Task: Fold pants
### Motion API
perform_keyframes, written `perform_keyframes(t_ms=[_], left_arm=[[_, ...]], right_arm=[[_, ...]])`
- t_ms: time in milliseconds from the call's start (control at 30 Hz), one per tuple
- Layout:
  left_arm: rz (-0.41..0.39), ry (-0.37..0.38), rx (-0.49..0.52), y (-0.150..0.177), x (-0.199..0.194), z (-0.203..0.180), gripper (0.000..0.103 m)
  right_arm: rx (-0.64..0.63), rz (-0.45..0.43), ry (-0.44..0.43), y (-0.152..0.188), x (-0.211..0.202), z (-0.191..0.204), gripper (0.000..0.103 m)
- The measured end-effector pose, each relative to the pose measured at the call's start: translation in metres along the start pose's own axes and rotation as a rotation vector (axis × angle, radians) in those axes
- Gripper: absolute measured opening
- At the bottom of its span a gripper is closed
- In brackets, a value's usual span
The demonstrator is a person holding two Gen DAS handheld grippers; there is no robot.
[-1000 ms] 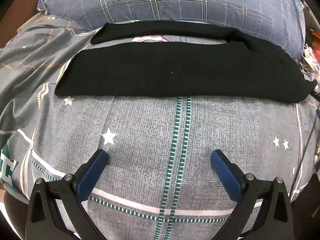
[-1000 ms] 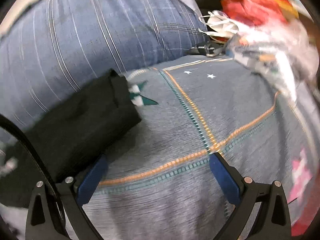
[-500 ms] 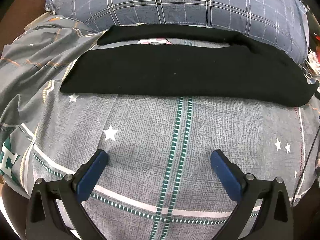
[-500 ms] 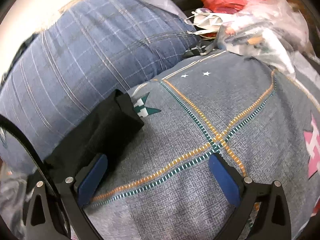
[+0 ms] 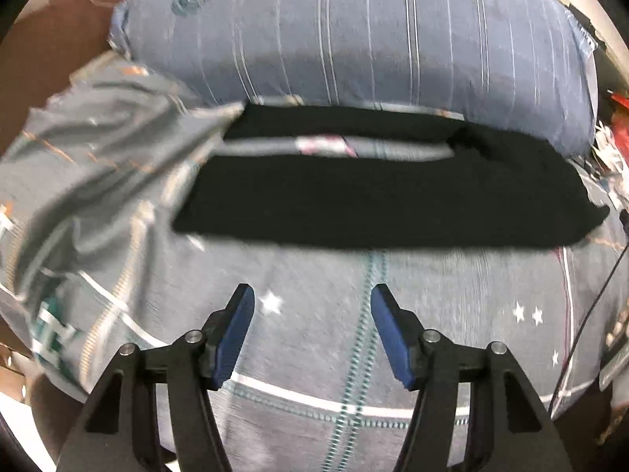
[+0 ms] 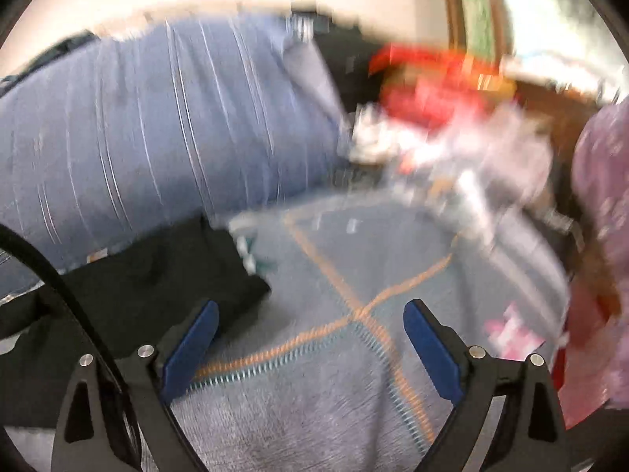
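Observation:
The black pants [image 5: 385,204] lie folded in a long flat band across the grey patterned bedspread [image 5: 452,314], with a strip of bedspread showing between the two layers. My left gripper [image 5: 312,295] is open and empty, hovering over the bedspread a little in front of the pants. In the right wrist view one end of the pants [image 6: 157,283] lies at the lower left. My right gripper [image 6: 310,312] is open and empty over the bedspread [image 6: 354,373], its left finger beside the pants' end. Both views are motion-blurred.
A blue plaid pillow [image 5: 354,39] lies right behind the pants; it also shows in the right wrist view [image 6: 157,137]. Red packaging and plastic clutter [image 6: 440,110] sit at the bed's far right. A black cable [image 6: 59,283] crosses the lower left.
My left gripper's jaws have narrowed but stay open, and its view has pulled back from the pants. My right gripper has tilted up and back, with its jaws slightly narrower.

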State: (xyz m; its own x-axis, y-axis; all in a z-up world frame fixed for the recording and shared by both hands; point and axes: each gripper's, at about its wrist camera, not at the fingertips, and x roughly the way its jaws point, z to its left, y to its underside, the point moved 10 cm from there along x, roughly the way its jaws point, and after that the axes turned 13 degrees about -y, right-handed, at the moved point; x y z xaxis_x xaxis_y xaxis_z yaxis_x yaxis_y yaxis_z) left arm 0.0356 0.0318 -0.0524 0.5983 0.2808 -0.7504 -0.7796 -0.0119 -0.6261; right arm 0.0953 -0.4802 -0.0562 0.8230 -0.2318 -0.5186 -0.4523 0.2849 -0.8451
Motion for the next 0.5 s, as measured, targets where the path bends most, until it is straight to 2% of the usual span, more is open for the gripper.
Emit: perform_keyframes(t_ms=[67,167,267,333,367,467,500], left_arm=[[-0.022,0.004,-0.014,-0.007,-0.006,0.006,0.067],[-0.039,0.01,-0.021,-0.015,-0.01,0.009,0.068],[-0.031,0.019,-0.02,-0.017,-0.01,0.012,0.068],[-0.04,0.035,-0.025,-0.018,-0.011,0.012,0.068],[-0.017,0.044,-0.019,-0.016,-0.01,0.012,0.068],[0.028,0.127,-0.046,-0.033,-0.006,0.022,0.068],[0.048,0.175,-0.079,-0.049,-0.001,0.03,0.072]], right_arm=[[-0.037,-0.011,-0.036,0.005,-0.005,0.014,0.102],[-0.037,0.095,-0.104,0.027,0.005,0.03,0.102],[-0.064,0.14,-0.107,0.036,0.01,0.044,0.102],[-0.106,0.128,-0.1,0.036,0.006,0.052,0.102],[-0.12,0.121,-0.098,0.034,0.003,0.054,0.102],[-0.11,0.148,-0.152,0.03,0.003,0.063,0.102],[-0.112,0.163,-0.171,0.026,0.004,0.064,0.102]])
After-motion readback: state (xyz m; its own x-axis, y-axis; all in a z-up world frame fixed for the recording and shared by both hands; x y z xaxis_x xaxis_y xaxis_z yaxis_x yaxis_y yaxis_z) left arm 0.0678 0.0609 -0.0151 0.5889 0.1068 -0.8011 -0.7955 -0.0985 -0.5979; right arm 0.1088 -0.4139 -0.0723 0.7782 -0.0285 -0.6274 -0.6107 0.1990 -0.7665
